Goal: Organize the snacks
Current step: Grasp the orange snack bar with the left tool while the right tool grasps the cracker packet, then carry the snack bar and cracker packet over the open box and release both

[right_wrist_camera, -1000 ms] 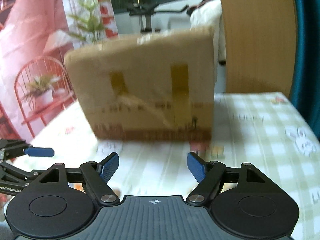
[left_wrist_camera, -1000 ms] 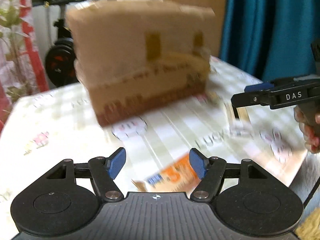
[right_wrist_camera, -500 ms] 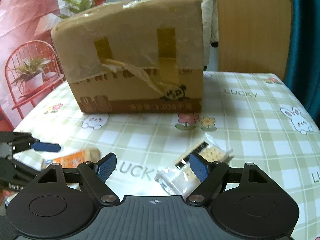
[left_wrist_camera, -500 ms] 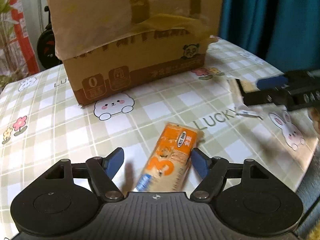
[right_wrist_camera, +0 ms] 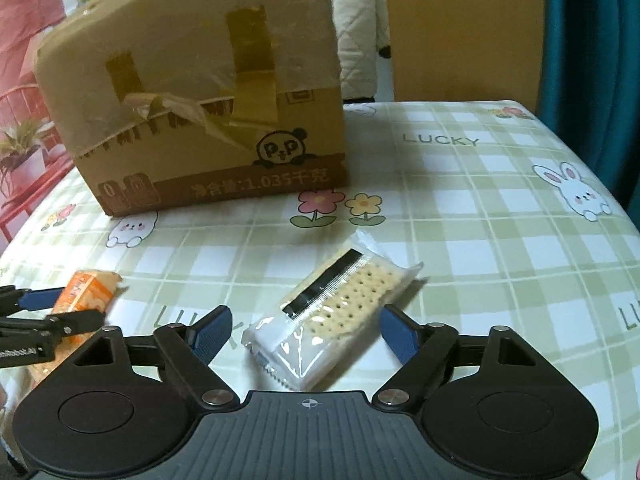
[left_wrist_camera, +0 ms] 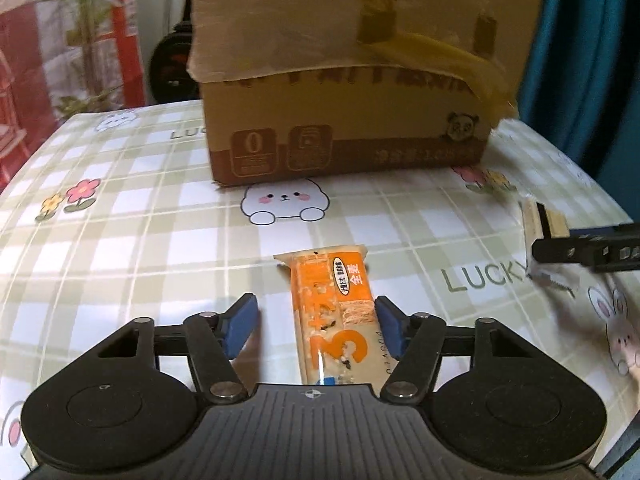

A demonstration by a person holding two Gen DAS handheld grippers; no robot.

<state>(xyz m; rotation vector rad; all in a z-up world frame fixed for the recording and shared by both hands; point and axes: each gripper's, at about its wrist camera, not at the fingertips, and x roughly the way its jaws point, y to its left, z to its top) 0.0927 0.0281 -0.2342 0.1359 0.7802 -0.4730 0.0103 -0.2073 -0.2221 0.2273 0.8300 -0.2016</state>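
both grippers have dropped over their snacks. left gripper closing around orange bar, right gripper closing around cracker pack; neither pinched yet, grasps imminent.

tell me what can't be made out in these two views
- Cardboard box: what it holds; closed taped flaps, both views.
- Orange snack pack: near end, hidden under the closing left claw, left wrist view.
- Cracker pack: label unreadable; right claw closing around it.
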